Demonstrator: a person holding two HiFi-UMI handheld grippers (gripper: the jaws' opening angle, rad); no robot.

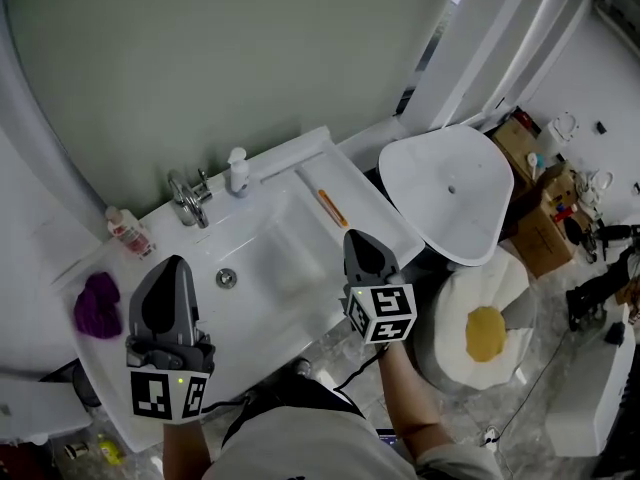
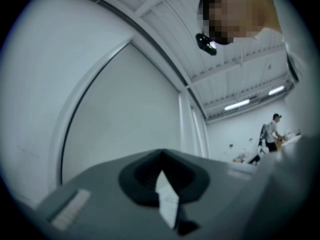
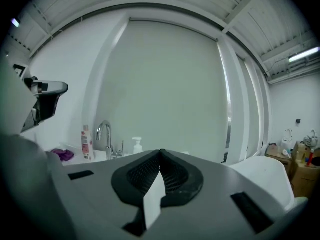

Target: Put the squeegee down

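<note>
The squeegee (image 1: 331, 206), a thin orange-and-white tool, lies flat on the right ledge of the white sink (image 1: 283, 253), apart from both grippers. My right gripper (image 1: 362, 236) hovers over the sink's front right corner, just in front of the squeegee, shut with nothing in it. In the right gripper view its jaws (image 3: 161, 152) meet at the tip and point level at the wall. My left gripper (image 1: 170, 264) is over the sink's front left, also shut and empty. Its own view shows closed jaws (image 2: 161, 152) tilted up toward wall and ceiling.
A chrome faucet (image 1: 188, 198), a soap dispenser (image 1: 238, 171) and a small bottle (image 1: 128, 233) stand along the sink's back. A purple cloth (image 1: 97, 305) lies at the left end. A white basin-shaped fixture (image 1: 450, 188), an egg-shaped mat (image 1: 482, 333) and cardboard boxes (image 1: 538, 230) are on the right.
</note>
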